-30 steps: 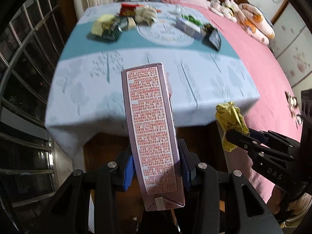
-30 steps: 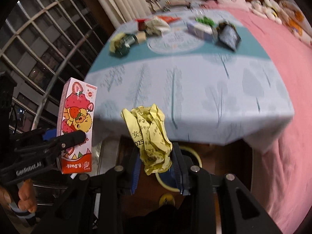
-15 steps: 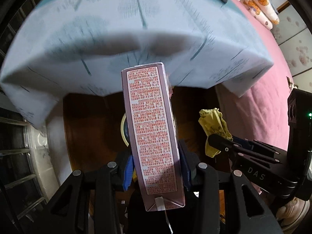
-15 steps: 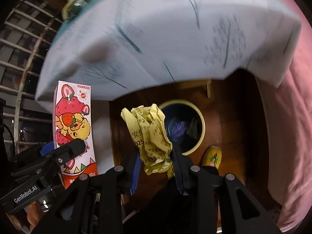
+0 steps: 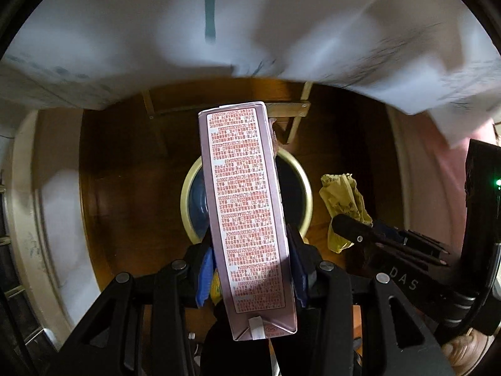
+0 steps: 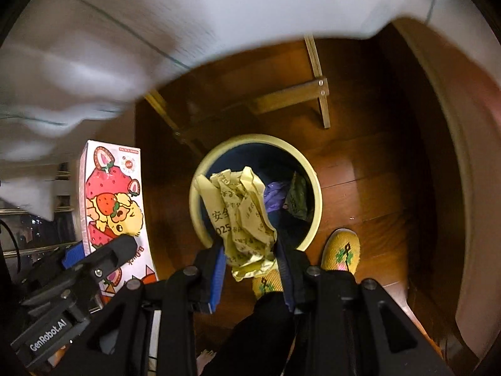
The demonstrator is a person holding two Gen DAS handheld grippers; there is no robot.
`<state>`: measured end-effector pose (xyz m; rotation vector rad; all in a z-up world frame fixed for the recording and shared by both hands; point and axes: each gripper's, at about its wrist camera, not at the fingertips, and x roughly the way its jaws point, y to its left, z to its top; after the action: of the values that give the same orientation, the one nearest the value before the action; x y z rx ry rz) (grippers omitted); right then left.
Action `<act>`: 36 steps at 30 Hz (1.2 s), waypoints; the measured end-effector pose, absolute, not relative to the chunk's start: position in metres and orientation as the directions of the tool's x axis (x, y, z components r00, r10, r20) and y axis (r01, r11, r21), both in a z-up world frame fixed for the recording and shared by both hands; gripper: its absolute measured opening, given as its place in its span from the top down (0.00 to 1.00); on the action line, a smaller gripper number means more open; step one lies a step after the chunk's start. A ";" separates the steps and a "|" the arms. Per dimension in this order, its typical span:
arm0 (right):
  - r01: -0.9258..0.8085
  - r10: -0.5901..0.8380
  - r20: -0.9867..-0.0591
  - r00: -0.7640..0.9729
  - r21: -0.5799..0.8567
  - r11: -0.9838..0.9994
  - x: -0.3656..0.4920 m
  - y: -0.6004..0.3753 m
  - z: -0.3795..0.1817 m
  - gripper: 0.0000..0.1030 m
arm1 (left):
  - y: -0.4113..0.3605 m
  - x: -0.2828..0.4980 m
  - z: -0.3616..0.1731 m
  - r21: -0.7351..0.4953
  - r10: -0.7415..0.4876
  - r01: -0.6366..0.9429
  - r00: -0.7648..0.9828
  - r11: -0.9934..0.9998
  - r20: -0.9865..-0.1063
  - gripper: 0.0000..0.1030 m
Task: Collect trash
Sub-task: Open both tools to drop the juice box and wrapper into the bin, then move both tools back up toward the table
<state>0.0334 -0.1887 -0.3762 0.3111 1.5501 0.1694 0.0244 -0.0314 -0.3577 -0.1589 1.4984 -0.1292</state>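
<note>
My left gripper [image 5: 250,244] is shut on a tall pink strawberry milk carton [image 5: 244,206], which hangs above the round bin [image 5: 308,188] with a pale yellow rim on the floor. The same carton [image 6: 109,200] shows its strawberry picture at the left of the right wrist view. My right gripper [image 6: 250,250] is shut on a crumpled yellow paper wad [image 6: 241,213], which hangs over the bin [image 6: 316,194]. That wad [image 5: 344,200] also appears to the right of the carton in the left wrist view. Purple and dark wrappers lie inside the bin.
The pale blue tablecloth [image 6: 156,31] hangs over the top of both views, with wooden table braces [image 6: 297,94] under it. A person's yellow embroidered slippers [image 6: 341,250] stand on the dark wood floor beside the bin. Pink bedding [image 5: 438,163] is at the right.
Both grippers have dropped from above the table edge to below it, tilting downward. The tabletop has left view and the bin now sits right under the carton and the paper wad.
</note>
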 end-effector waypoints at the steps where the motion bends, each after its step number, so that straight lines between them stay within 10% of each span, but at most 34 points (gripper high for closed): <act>1: 0.086 0.297 -0.955 0.014 0.297 0.951 0.035 -0.187 -0.387 0.70 | -0.033 0.026 -0.366 -0.177 -0.176 -0.014 0.068 0.984 -0.982 0.61; 9: 0.095 0.327 -0.945 -0.026 0.323 0.942 0.049 -0.182 -0.442 0.63 | -0.034 0.033 -0.411 -0.130 -0.127 -0.024 0.074 0.991 -0.989 0.24; 13: 0.085 0.309 -0.951 -0.001 0.308 0.948 0.053 -0.181 -0.444 0.45 | -0.022 0.037 -0.413 -0.106 -0.101 -0.046 0.084 0.993 -0.991 0.22; 36: 0.027 0.310 -0.942 0.128 0.315 0.949 0.039 -0.179 -0.253 0.45 | 0.010 0.023 -0.194 -0.075 -0.059 -0.035 0.333 0.997 -0.941 0.21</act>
<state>0.0389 -0.1789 -0.2531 0.2827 1.4329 0.2095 0.0225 0.0097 -0.1940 -0.0867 1.2312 -0.0159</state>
